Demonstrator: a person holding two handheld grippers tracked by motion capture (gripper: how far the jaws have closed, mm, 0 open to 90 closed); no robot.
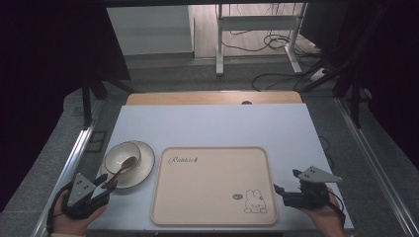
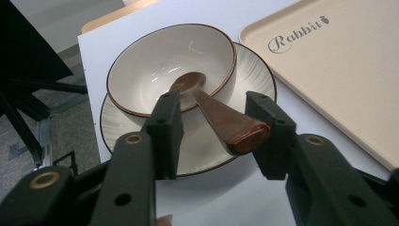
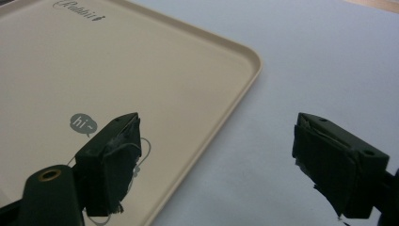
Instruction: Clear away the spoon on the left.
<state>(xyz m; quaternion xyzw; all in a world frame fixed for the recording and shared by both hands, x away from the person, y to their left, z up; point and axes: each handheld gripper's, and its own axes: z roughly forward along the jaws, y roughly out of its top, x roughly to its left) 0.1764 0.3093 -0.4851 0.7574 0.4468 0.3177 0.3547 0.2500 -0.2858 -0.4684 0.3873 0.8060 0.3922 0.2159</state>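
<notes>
A brown wooden spoon (image 2: 221, 120) rests with its head in a white bowl (image 2: 155, 70); its handle sticks out over the rim toward me. The bowl stands on a white ribbed plate (image 2: 256, 70) at the table's left. My left gripper (image 2: 215, 101) straddles the end of the handle: the right jaw is at the handle, and a gap remains on the left jaw's side. In the high view the left gripper (image 1: 106, 183) sits just below the plate (image 1: 143, 170). My right gripper (image 3: 219, 125) is open with nothing in it, and hovers over the right edge of a beige tray (image 3: 141, 61).
The beige tray (image 1: 212, 185), printed with a rabbit and the word "Rabbit", lies bare in the middle of the white table (image 1: 212, 126). My right gripper (image 1: 286, 182) is at the tray's right side. A wooden board (image 1: 212, 98) borders the table's far edge.
</notes>
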